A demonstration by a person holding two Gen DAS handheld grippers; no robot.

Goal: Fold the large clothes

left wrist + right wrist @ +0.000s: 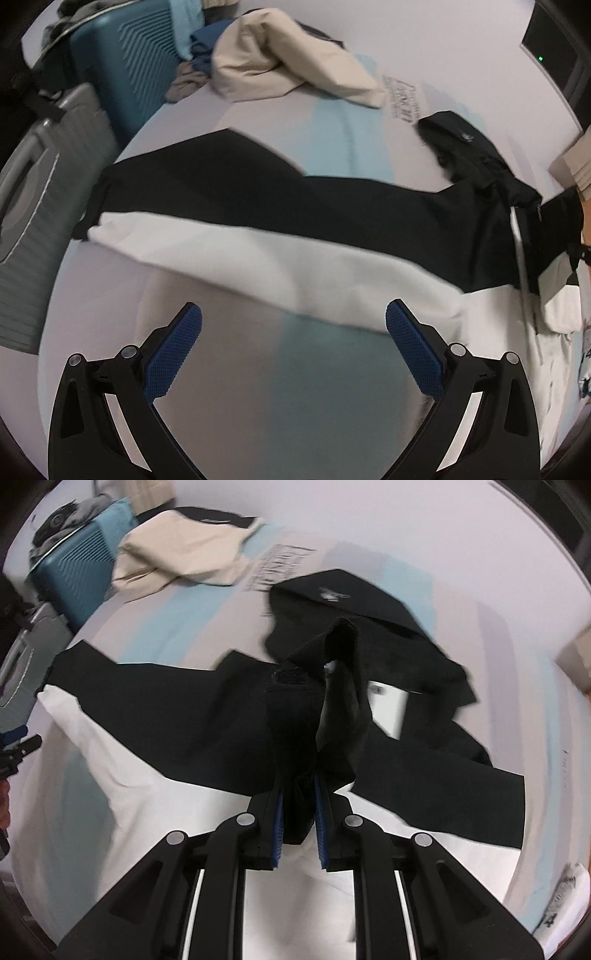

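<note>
A large black-and-white jacket [280,221] lies spread across the bed, one sleeve stretched to the left. My left gripper [293,321] is open and empty, just short of the sleeve's white lower edge. My right gripper [298,775] is shut on a fold of the jacket's black fabric [332,686] near the body, and the cloth bunches up in front of it. The jacket's hood or collar part [332,598] with a small white logo lies beyond.
A beige garment [280,55] lies crumpled at the far side of the bed [258,387]. A teal suitcase [129,70] and a grey suitcase [33,192] stand off the left edge. A cardboard box [576,162] is at the right.
</note>
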